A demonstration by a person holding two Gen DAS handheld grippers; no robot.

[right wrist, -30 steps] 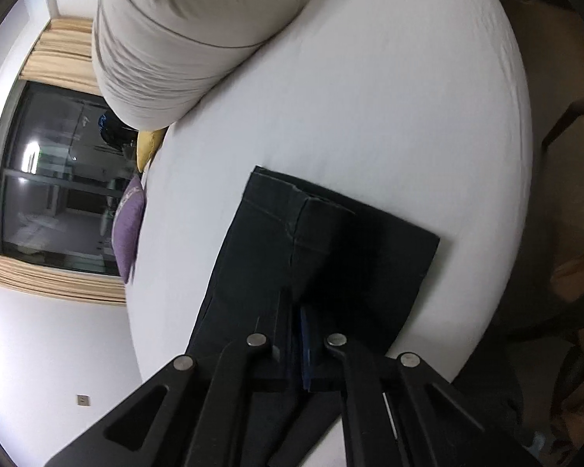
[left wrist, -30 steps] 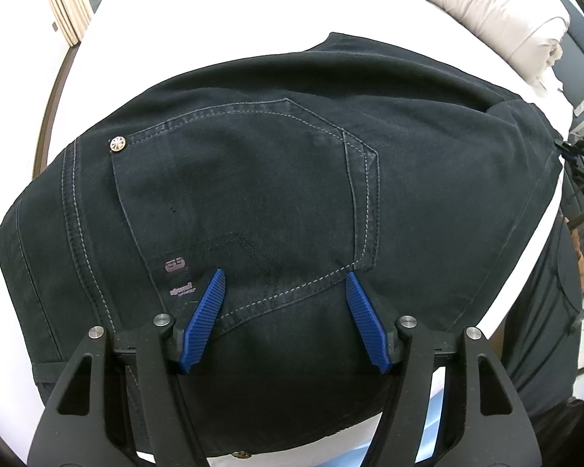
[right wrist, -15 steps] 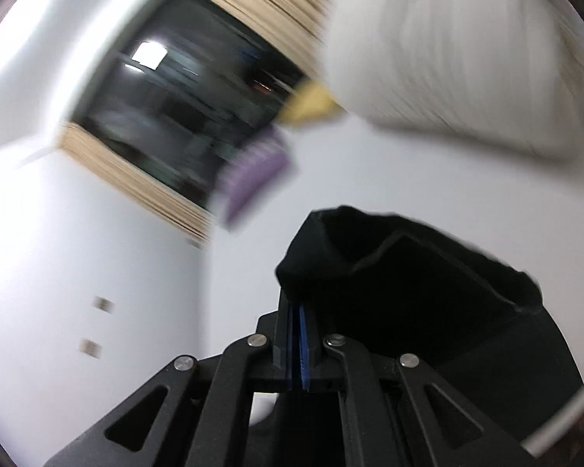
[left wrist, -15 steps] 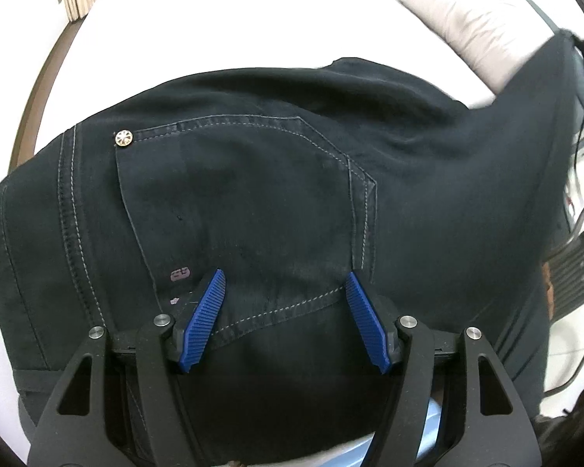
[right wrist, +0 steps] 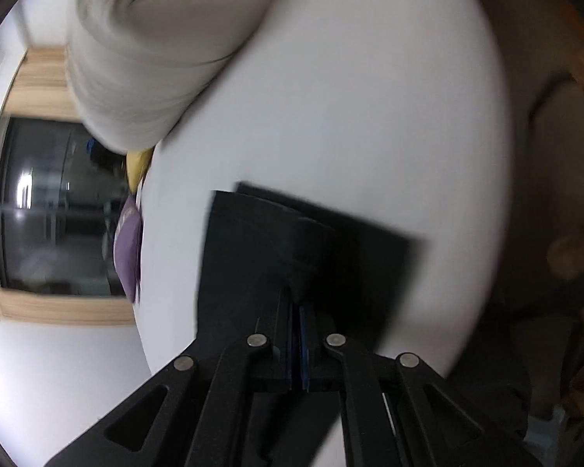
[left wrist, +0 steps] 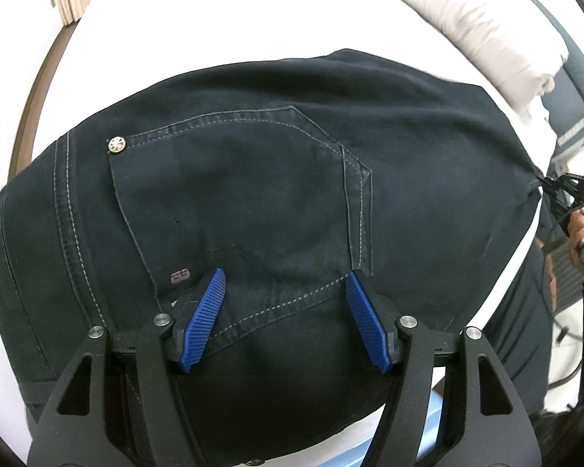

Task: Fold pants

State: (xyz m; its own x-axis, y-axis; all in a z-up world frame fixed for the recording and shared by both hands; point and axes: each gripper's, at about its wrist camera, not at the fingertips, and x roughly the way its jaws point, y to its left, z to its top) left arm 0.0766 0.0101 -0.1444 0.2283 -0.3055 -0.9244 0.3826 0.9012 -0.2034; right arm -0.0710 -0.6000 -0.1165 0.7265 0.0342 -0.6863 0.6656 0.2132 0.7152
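Dark navy pants (left wrist: 253, 194) lie folded on the white bed (left wrist: 214, 31), back pocket and rivet facing up. My left gripper (left wrist: 286, 284) is open, its blue fingers (left wrist: 204, 319) resting on the cloth below the pocket. My right gripper (right wrist: 298, 311) is shut on the pants (right wrist: 292, 257), pinching a fold of the leg end; it also shows in the left wrist view (left wrist: 564, 186) at the pants' far right corner.
A beige rolled duvet (left wrist: 482, 27) lies at the far side of the bed and shows in the right wrist view (right wrist: 155, 46). A purple cushion (right wrist: 128, 249) and a dark window (right wrist: 54, 210) are to the left.
The right gripper swung the pants' end up and over, then lowered it back onto the bed. The left gripper stayed open on the cloth, hardly moving.
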